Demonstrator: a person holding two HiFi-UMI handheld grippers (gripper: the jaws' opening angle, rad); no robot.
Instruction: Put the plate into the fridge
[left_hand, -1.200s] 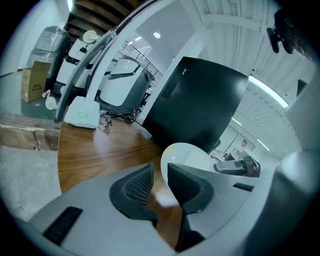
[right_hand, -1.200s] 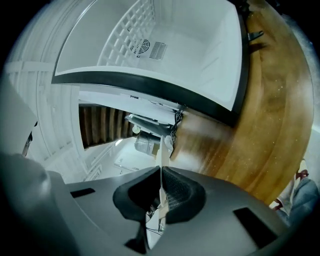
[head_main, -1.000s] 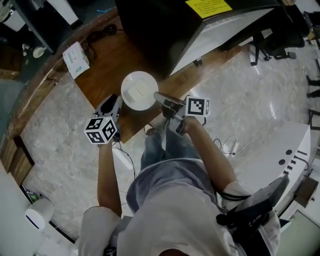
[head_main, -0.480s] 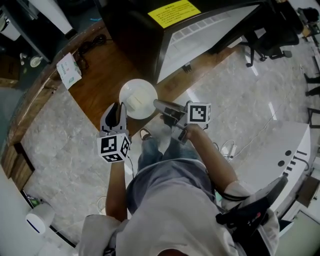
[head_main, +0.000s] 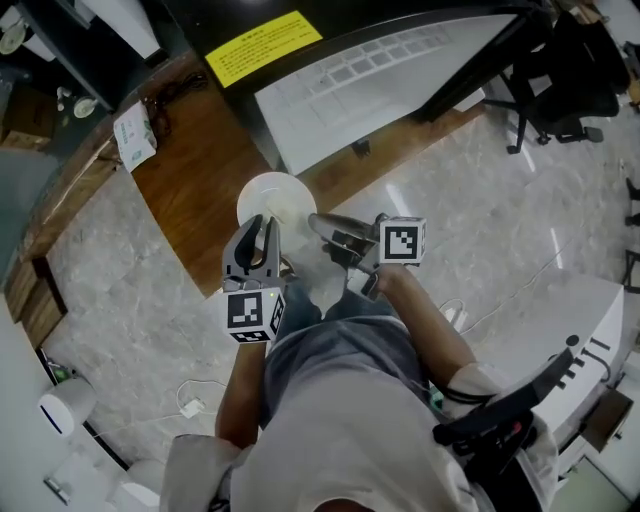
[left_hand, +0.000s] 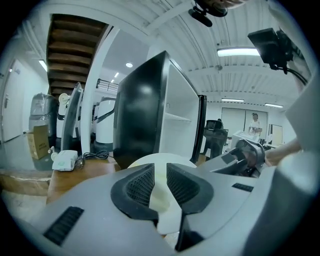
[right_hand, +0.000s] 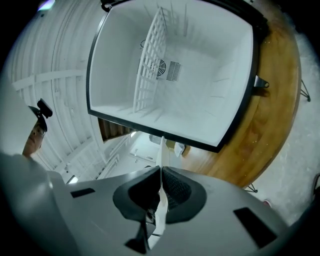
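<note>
One fridge (head_main: 340, 25), wooden platform (head_main: 200, 165), marble floor (head_main: 130, 290)

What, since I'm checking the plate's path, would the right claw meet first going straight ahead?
Probably the white inside of the open black fridge, near its rim; depth is unclear. The right claw holds the round white plate edge-on.

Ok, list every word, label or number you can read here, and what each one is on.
No text here can be read.
On top of the fridge, a yellow label: black print, too small to read.
On the white packet: green print, too blurred to read.
</note>
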